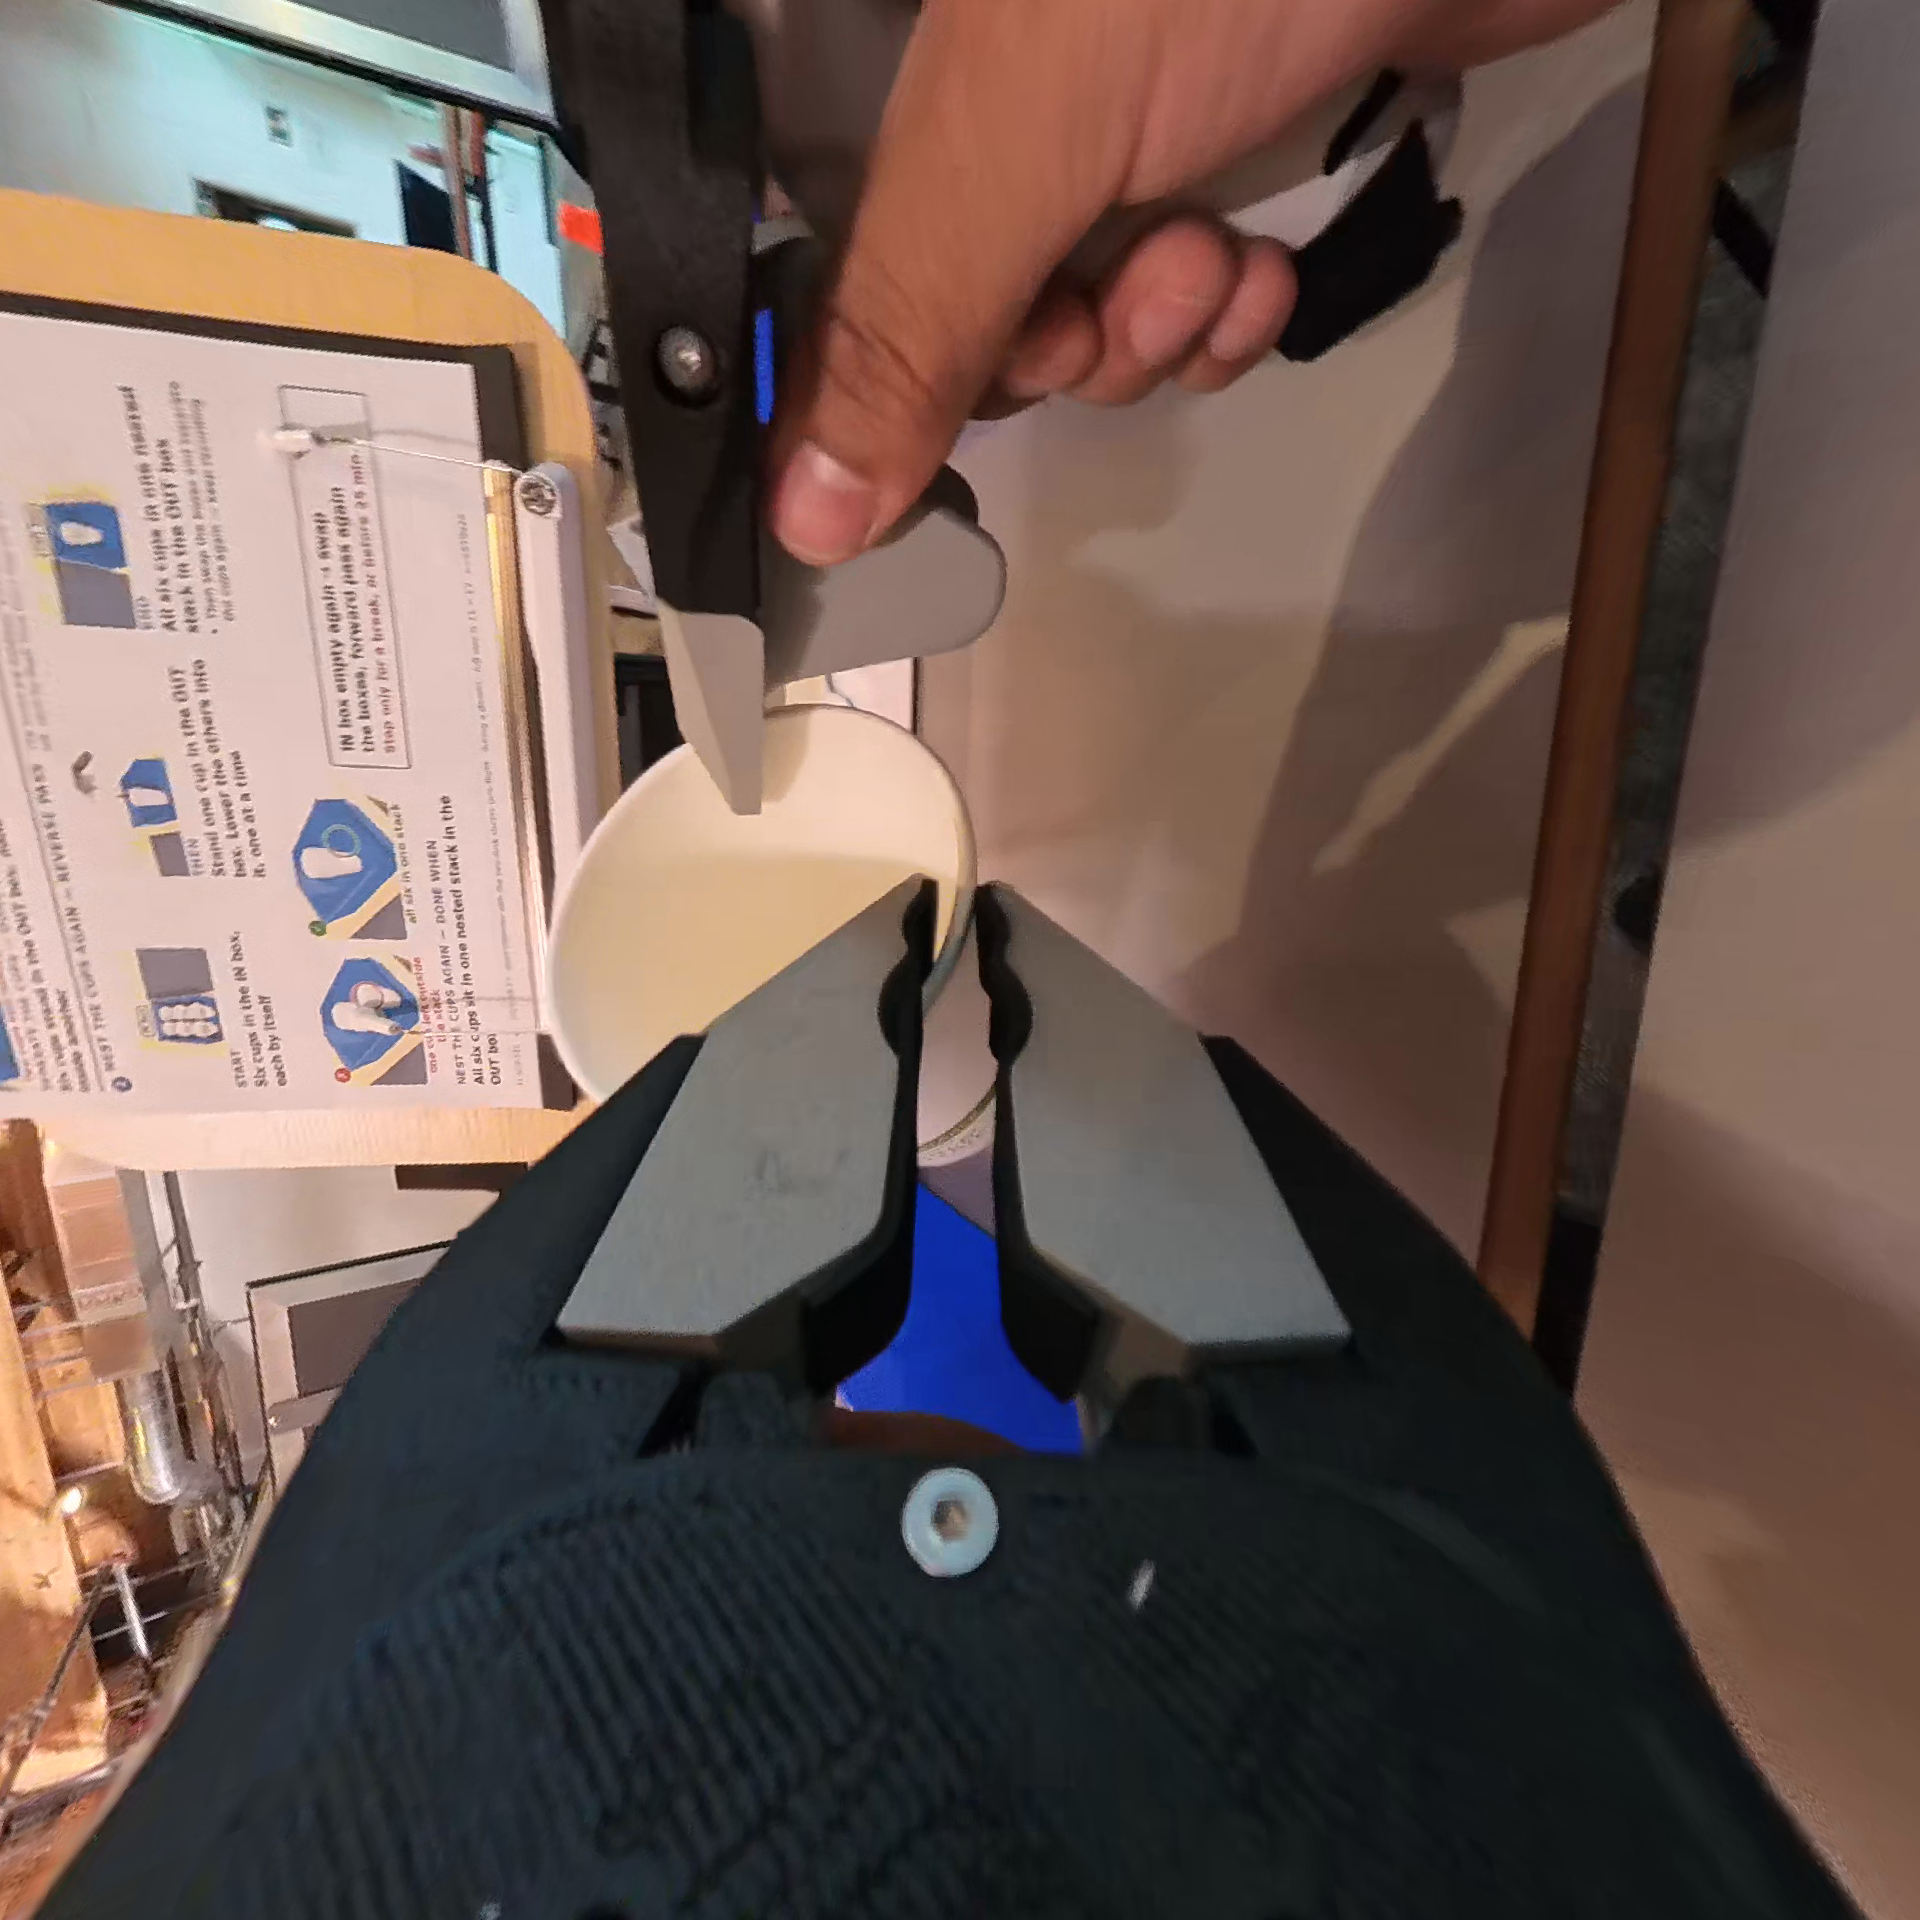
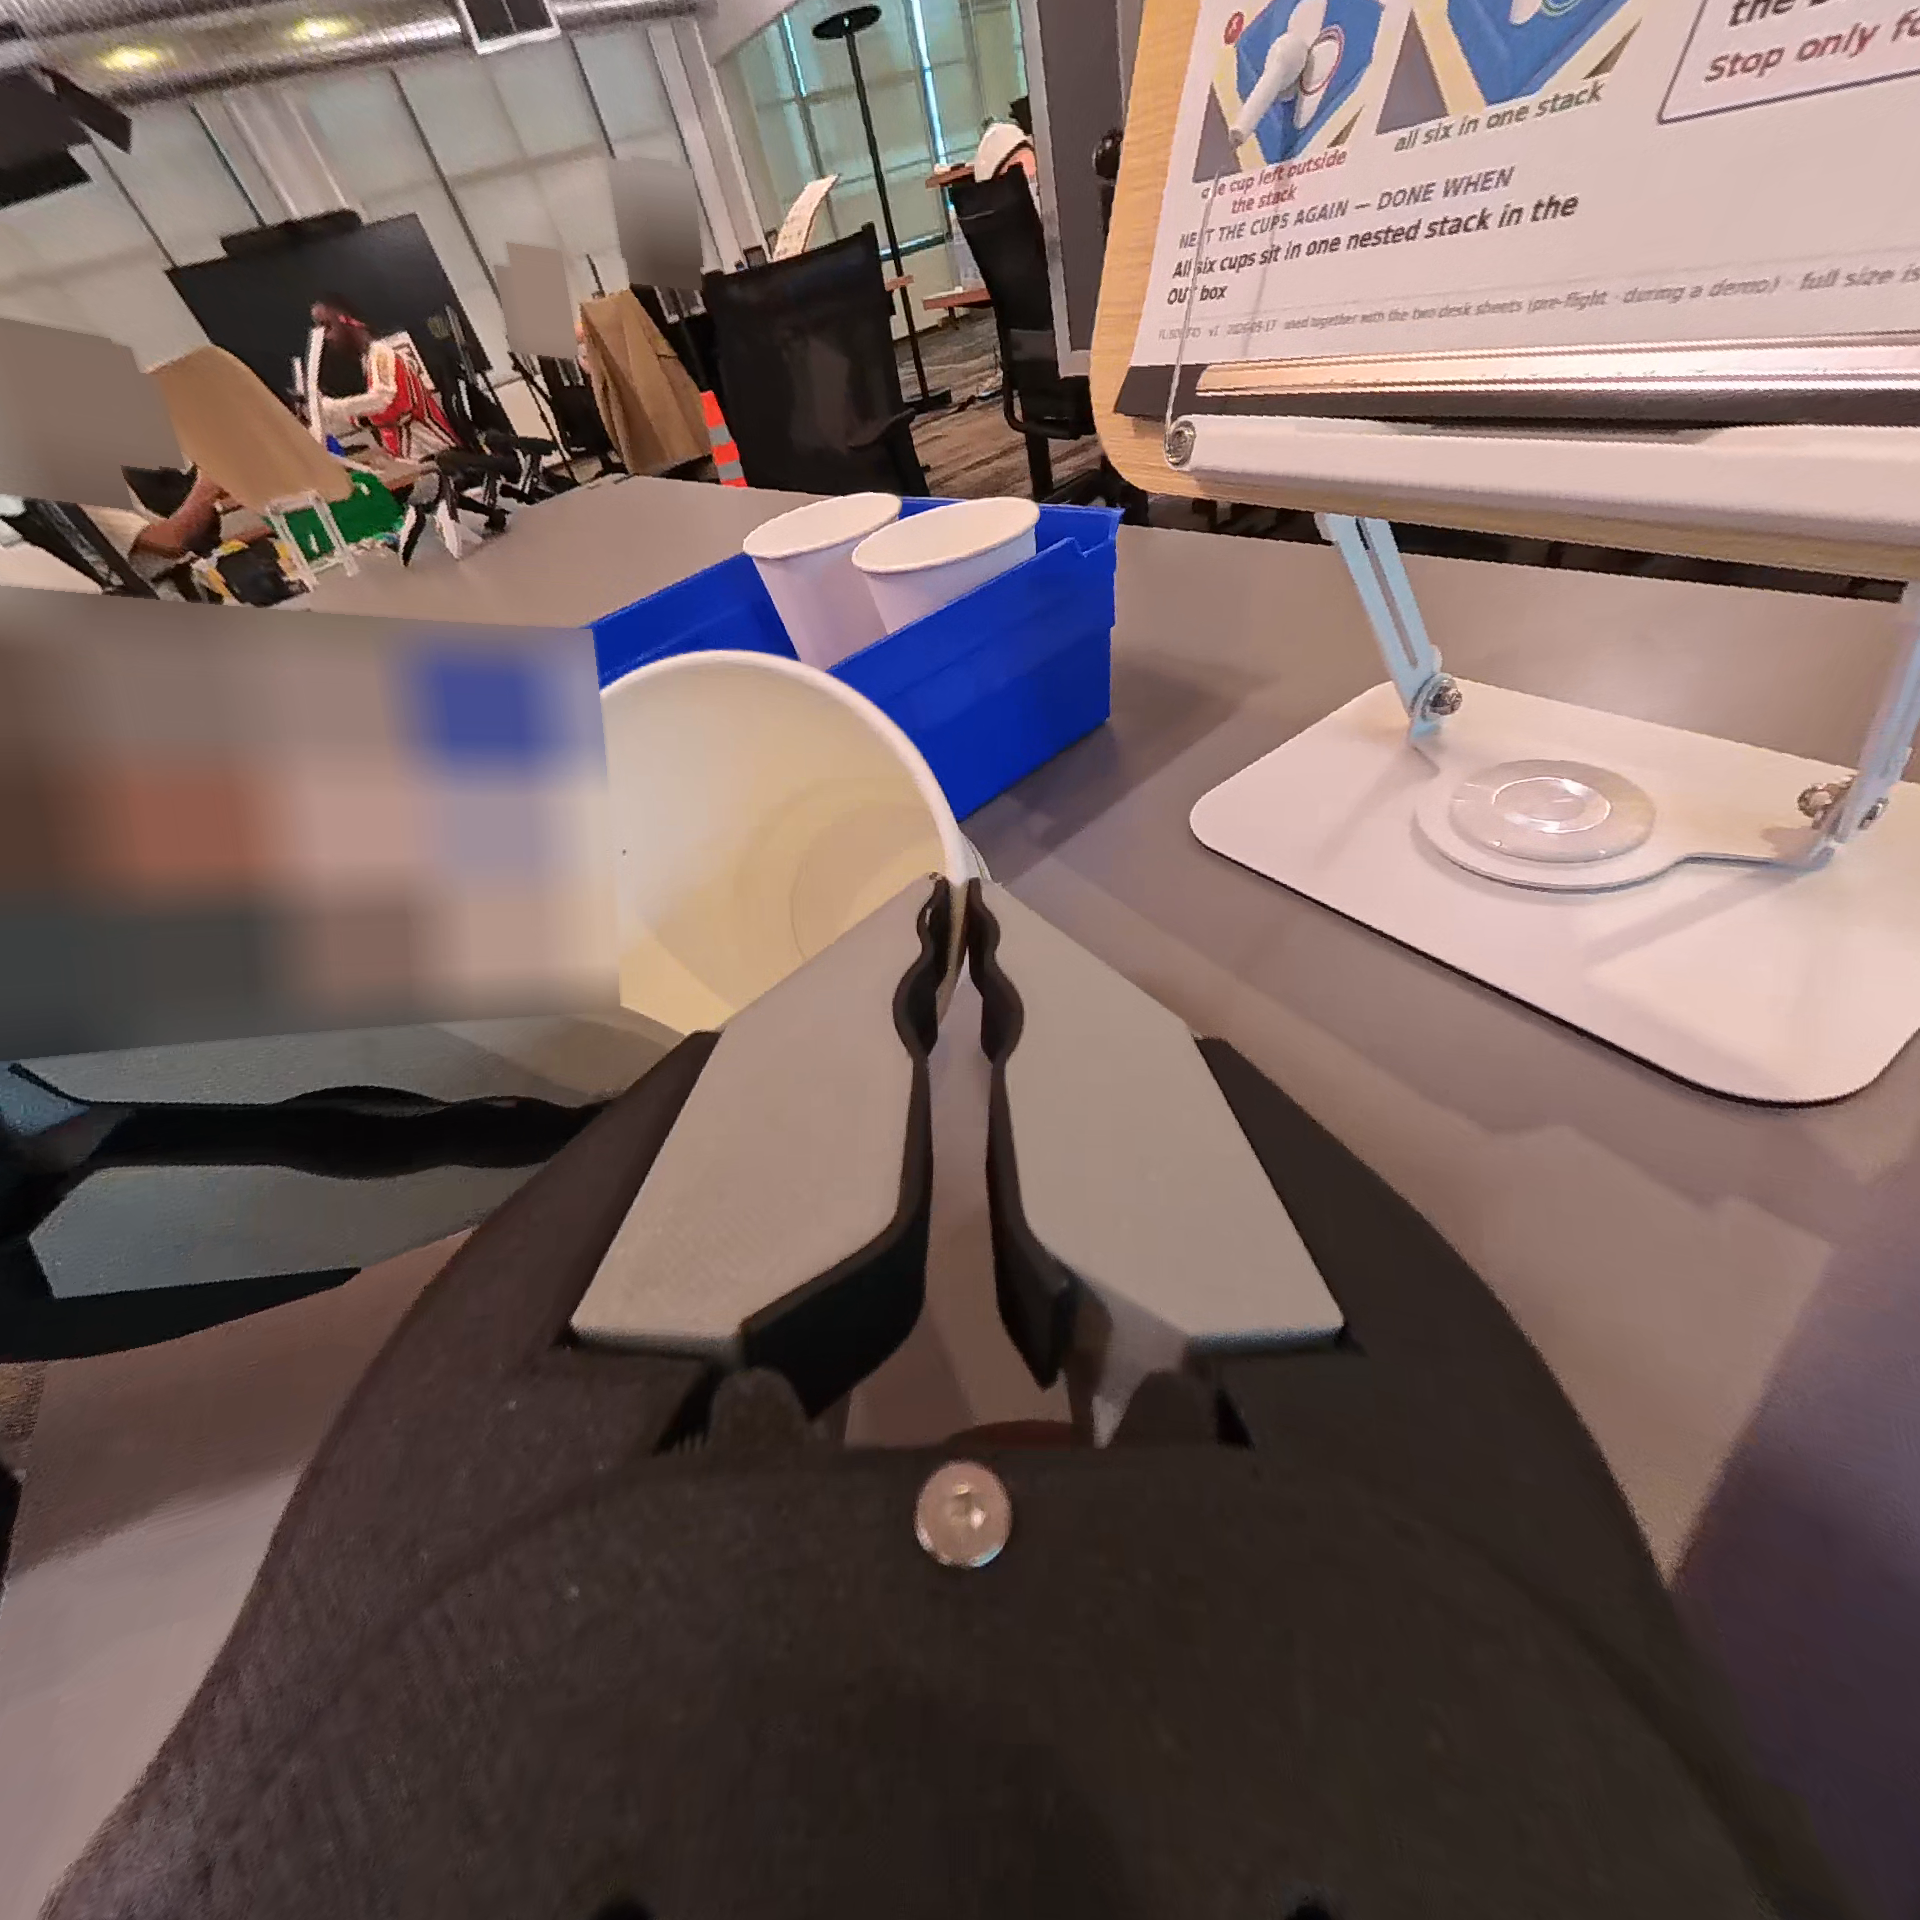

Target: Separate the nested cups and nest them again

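A white paper cup (image 1: pixel 727 914) is held tilted in the air between both grippers. My left gripper (image 1: pixel 951 904) is shut on the cup's wall at the near rim, one finger inside and one outside. My right gripper (image 1: pixel 774 717), held by a hand, comes in from above and pinches the far rim. In the right wrist view my right gripper (image 2: pixel 958 894) is shut on the wall of the same cup (image 2: pixel 748 831), whose open mouth faces the camera. A second rim edge shows just outside the pinch. The left gripper is hidden there behind a blurred patch.
A blue bin (image 2: pixel 987 675) behind the cup holds two upright white cups (image 2: pixel 821 582) (image 2: pixel 945 571). It also shows below my left fingers (image 1: pixel 956 1330). A stand with a white base (image 2: pixel 1558 935) carries an instruction sheet (image 2: pixel 1455 208) at the right, on the grey table (image 2: pixel 1195 1091). Tip to tip, the grippers are about 6 cm apart.
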A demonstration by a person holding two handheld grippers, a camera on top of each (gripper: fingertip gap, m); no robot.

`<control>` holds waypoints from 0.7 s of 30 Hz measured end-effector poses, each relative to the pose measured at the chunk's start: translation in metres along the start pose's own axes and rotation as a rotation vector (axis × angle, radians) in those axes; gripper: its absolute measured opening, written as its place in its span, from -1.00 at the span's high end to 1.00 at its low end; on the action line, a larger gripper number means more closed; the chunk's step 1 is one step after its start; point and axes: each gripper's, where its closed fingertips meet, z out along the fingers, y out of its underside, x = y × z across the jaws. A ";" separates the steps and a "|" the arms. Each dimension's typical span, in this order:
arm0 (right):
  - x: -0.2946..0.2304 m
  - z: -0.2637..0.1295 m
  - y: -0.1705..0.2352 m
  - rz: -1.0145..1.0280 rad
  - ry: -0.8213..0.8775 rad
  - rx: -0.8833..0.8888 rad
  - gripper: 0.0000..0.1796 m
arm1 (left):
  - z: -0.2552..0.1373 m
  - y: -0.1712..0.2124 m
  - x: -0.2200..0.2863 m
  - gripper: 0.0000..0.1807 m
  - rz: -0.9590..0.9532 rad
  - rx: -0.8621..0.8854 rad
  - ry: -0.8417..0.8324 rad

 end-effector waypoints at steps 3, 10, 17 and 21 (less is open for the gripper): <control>0.006 -0.001 0.001 0.020 0.018 -0.001 1.00 | -0.003 -0.001 -0.004 0.91 -0.054 0.034 -0.038; 0.013 -0.001 0.001 0.049 0.040 0.002 1.00 | -0.013 0.001 -0.011 0.88 -0.155 0.103 -0.071; 0.033 -0.016 -0.015 0.064 0.130 0.085 1.00 | -0.024 0.000 -0.018 0.89 -0.350 0.208 -0.053; 0.039 -0.028 -0.030 0.034 0.175 0.149 1.00 | -0.023 0.004 -0.014 0.93 -0.439 0.248 -0.003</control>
